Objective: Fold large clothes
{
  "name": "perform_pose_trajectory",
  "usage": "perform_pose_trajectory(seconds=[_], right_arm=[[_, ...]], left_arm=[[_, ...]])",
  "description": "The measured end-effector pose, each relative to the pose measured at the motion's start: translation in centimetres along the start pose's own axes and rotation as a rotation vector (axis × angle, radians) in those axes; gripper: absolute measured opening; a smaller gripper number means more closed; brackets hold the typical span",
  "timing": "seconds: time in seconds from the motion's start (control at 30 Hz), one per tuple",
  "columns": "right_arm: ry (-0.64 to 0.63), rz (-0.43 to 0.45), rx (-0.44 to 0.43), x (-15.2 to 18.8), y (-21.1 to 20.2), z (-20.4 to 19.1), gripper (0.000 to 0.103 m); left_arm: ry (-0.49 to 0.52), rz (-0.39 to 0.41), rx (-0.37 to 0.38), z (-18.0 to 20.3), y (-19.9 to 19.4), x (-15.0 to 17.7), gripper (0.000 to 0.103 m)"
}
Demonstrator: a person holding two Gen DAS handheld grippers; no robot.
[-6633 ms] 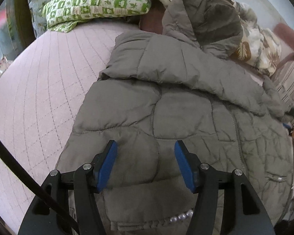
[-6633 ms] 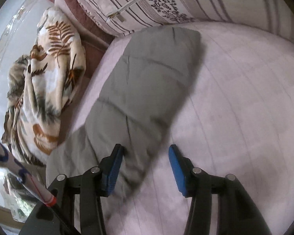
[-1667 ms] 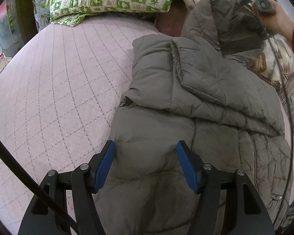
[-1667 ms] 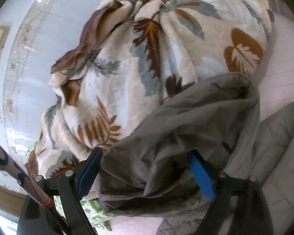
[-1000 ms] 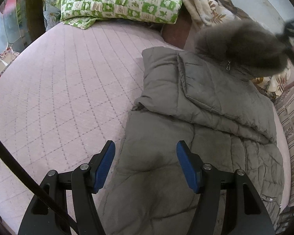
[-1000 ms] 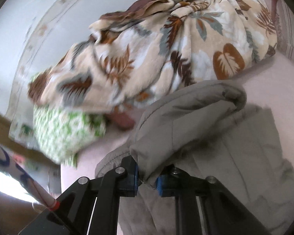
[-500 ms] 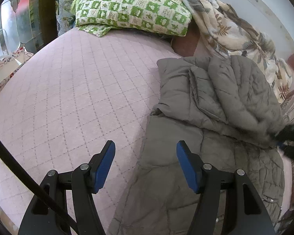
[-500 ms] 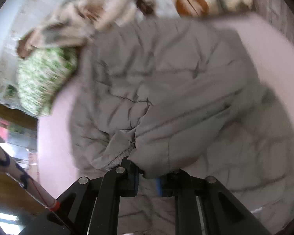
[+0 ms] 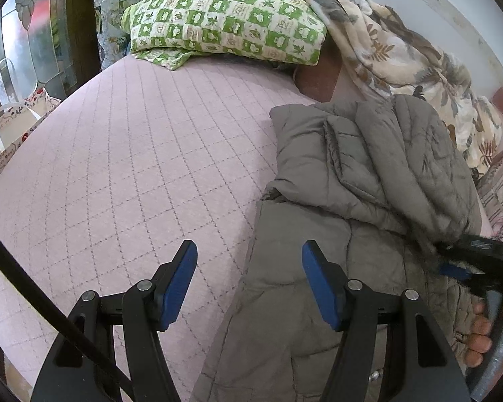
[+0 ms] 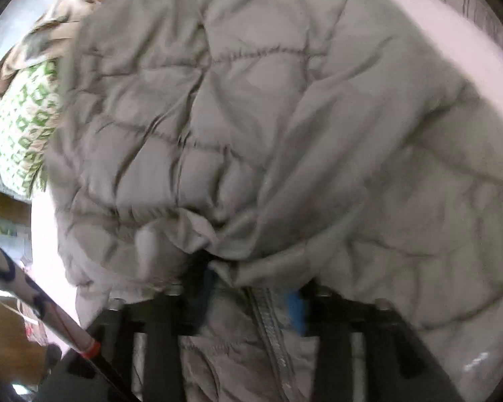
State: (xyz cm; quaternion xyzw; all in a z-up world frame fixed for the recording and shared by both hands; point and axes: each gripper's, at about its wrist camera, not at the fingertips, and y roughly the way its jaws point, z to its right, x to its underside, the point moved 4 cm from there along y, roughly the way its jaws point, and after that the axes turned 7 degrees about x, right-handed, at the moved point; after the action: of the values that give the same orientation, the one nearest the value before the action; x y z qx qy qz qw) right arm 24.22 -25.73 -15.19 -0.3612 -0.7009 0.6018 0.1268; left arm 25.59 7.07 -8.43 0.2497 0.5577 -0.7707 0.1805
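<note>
Since half a second ago the hood (image 9: 415, 154) has come to lie flat over the jacket (image 9: 305, 301) chest, and the right gripper (image 10: 251, 296), then clamped on its edge, now has its jaws parted, with the hood's rim draped loosely over them; the view is blurred, but blue pads show well apart either side of the zipper (image 10: 271, 331); the left gripper (image 9: 248, 278) hovers with jaws spread wide and empty above the jacket's near left edge, straddling the line where it meets the bed (image 9: 124, 167); the jacket lies along the bed's right side, collar toward the green pillow (image 9: 224, 16) and the leaf blanket (image 9: 402, 50). My judgement: the hood fold is being let go; to do it well, draw the right gripper straight back and low so the rim does not drag, then press the puffy hood flat; the left could next take the jacket's near hem, since padded cloth springs open unless pinned.
</note>
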Motion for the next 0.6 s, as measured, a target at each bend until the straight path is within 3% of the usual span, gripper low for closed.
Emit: perform_pose_trajectory(seconds=[0.03, 0.3, 0.4, 0.47, 0.53, 0.6], right_arm=[[-0.014, 0.042, 0.012, 0.1, -1.3, 0.4, 0.068], [-0.094, 0.215, -0.013, 1.0, -9.8, 2.2, 0.069], [-0.112, 0.317, 0.014, -0.4, -12.0, 0.5, 0.069], [-0.145, 0.338, 0.046, -1.8, -11.5, -1.1, 0.068], [-0.162, 0.319, 0.064, -3.2, -9.3, -3.1, 0.052], [-0.174, 0.295, 0.106, -3.8, -6.8, -3.7, 0.045]], left_arm=[[0.002, 0.000, -0.002, 0.0, 0.0, 0.0, 0.064], [-0.040, -0.010, 0.006, -0.3, 0.5, -0.1, 0.064], [-0.033, -0.007, -0.001, 0.1, 0.6, 0.0, 0.064], [-0.019, -0.016, -0.007, 0.4, 1.0, 0.1, 0.064], [0.000, -0.025, -0.015, 0.9, 1.3, 0.2, 0.064], [0.016, -0.027, -0.028, 1.1, 1.4, 0.2, 0.064]])
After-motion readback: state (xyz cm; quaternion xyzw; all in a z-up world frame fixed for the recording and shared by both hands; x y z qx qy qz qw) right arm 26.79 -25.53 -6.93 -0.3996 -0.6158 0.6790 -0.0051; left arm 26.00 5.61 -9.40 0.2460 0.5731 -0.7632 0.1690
